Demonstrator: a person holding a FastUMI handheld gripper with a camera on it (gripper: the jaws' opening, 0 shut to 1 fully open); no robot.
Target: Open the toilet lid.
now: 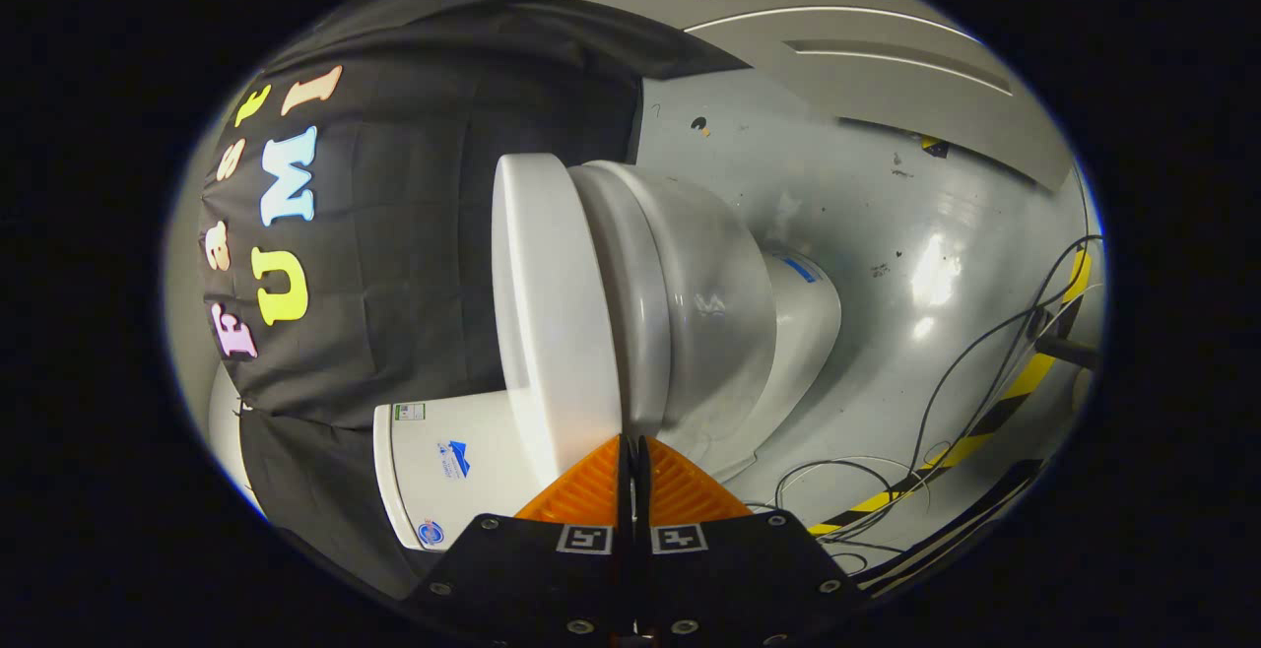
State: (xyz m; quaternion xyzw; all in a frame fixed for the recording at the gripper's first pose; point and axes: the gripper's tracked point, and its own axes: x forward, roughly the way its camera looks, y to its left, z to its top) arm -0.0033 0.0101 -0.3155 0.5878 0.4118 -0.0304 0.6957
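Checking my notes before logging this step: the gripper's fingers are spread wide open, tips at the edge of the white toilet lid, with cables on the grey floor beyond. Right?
Not quite. The gripper view shows the gripper with its fingers closed together, not spread. Their tips do sit at the edge of the white toilet lid, and cables lie on the grey floor beyond.

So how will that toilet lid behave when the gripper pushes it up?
The lid looks like rigid, glossy plastic, so probably stiff but slippery. It likely swings rather than lifts free. The gripper is shut, tips at its edge.
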